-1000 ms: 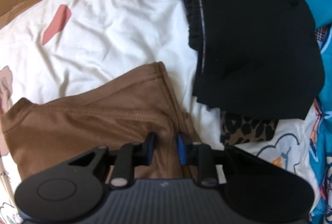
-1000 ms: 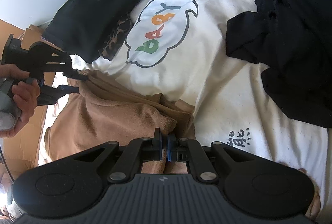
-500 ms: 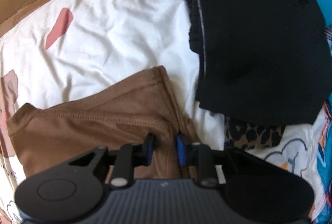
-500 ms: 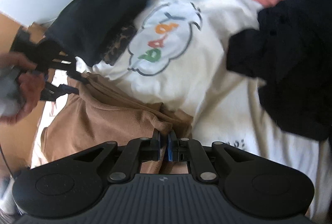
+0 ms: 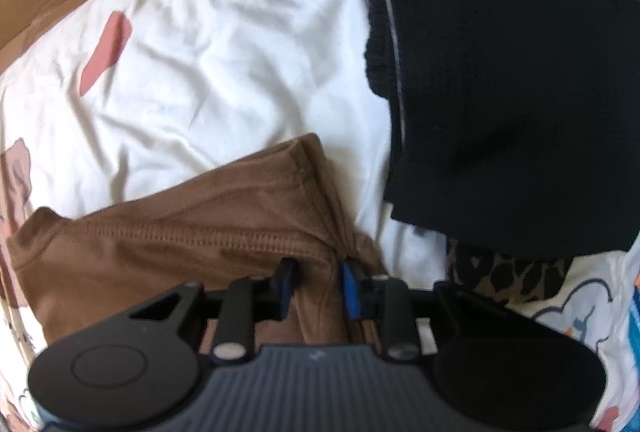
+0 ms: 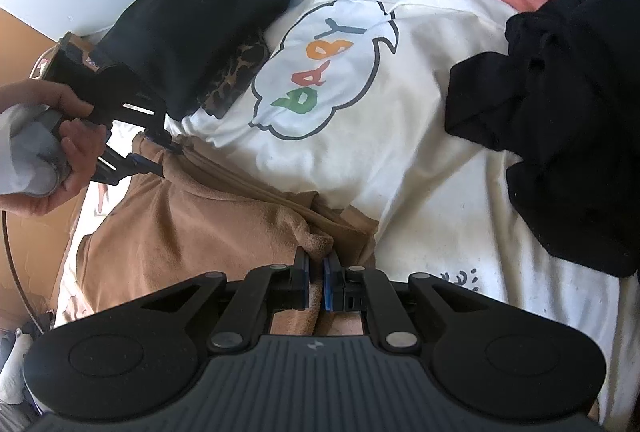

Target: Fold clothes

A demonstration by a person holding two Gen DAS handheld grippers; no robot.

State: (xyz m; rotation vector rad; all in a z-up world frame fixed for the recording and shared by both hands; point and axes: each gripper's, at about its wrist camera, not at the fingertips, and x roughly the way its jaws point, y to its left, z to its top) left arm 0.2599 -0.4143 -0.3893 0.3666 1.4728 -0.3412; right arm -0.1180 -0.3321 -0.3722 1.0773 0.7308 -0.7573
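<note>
The brown shirt (image 6: 200,232) stretches sideways between both tongs: left gripper (image 5: 316,286) and right gripper (image 6: 316,284) each pinch a bunched corner.

brown garment (image 5: 192,244) | white sheet (image 5: 224,64) | black clothes (image 5: 500,80) | leopard-print fabric (image 5: 508,272)

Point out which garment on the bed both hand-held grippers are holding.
The brown garment. The left hand-held gripper and right hand-held gripper each pinch one end of it; the black clothes lie untouched.
</note>
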